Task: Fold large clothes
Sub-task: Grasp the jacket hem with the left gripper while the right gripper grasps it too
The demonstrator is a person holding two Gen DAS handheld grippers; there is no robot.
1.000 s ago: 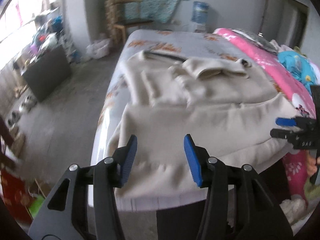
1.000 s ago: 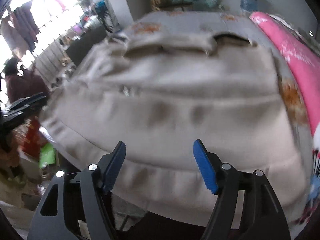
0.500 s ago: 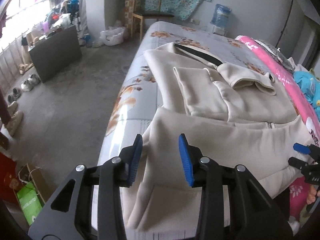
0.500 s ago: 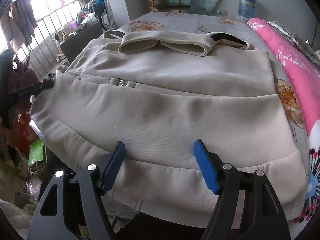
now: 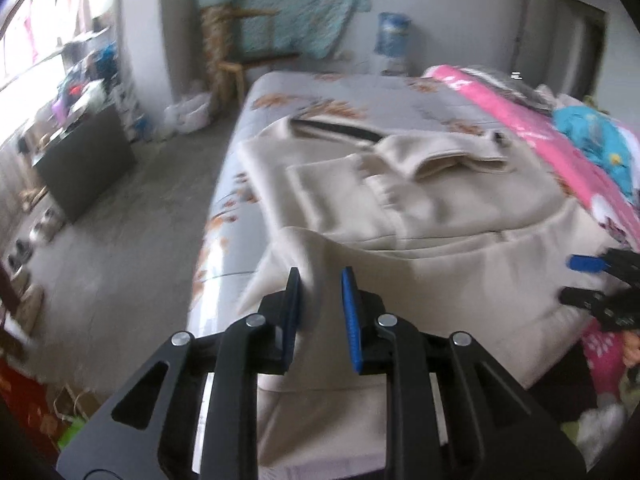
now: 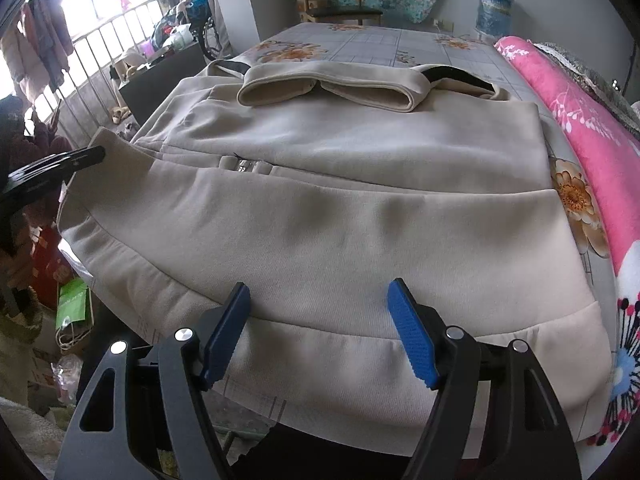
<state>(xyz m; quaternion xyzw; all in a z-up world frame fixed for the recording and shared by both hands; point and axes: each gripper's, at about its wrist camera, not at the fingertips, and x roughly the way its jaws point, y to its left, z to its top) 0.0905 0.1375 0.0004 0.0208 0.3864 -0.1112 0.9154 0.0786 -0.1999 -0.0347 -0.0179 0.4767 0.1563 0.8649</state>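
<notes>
Jacket is lying flat on bed, sleeves already folded in; left tool is closing on hem corner, right tool is hovering spread over hem, bottom-up fold remaining.

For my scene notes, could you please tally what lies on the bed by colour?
Beige: 1, the jacket
Pink: 1, the quilt
Blue: 1, the bundle by the quilt
Total: 3, all on the bed
</notes>
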